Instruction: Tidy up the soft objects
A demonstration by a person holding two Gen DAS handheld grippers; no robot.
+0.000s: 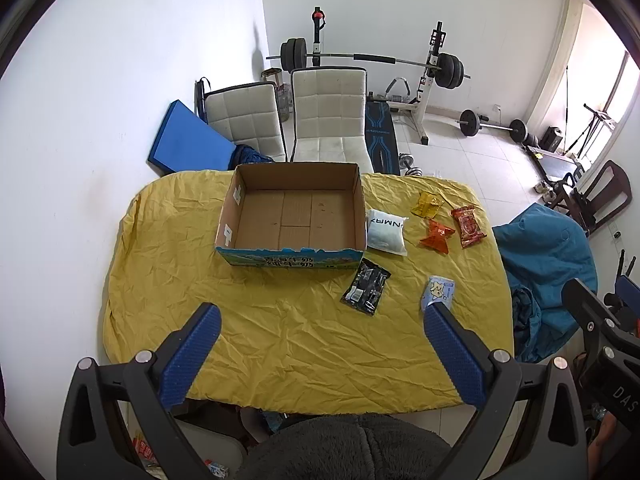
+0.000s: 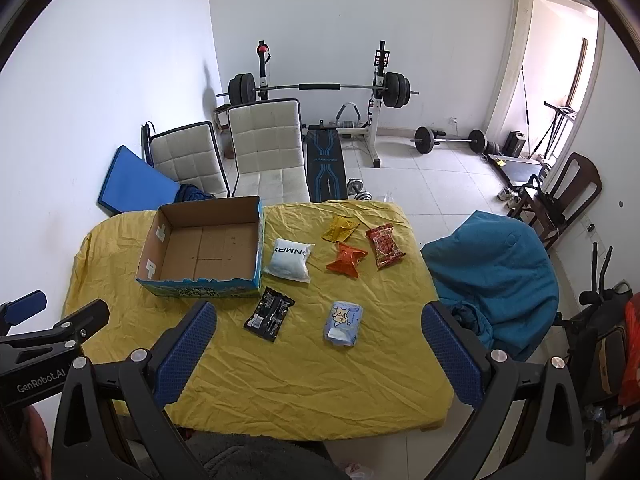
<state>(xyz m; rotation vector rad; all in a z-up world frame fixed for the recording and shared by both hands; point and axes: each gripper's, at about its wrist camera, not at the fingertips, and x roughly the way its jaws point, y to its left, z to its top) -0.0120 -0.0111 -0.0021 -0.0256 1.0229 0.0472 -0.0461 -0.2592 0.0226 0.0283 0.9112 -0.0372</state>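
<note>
Yellow cloth (image 2: 280, 380) holds six soft packets (image 2: 343, 323) right of the empty cardboard box (image 2: 204, 248), so nothing is packed and your left gripper (image 1: 320, 356) and right gripper (image 2: 320, 352) hover spread, holding nothing.

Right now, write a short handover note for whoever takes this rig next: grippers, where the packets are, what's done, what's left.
Left gripper: open, empty, above the table's near edge.
Right gripper: open, empty, same height.
Cardboard box: empty, on the yellow tablecloth.
Outside the box, to its right: white pouch, black packet, light blue packet, orange packet, yellow packet, red packet.
Done: nothing packed.
Left: presumably all six into the box.
</note>
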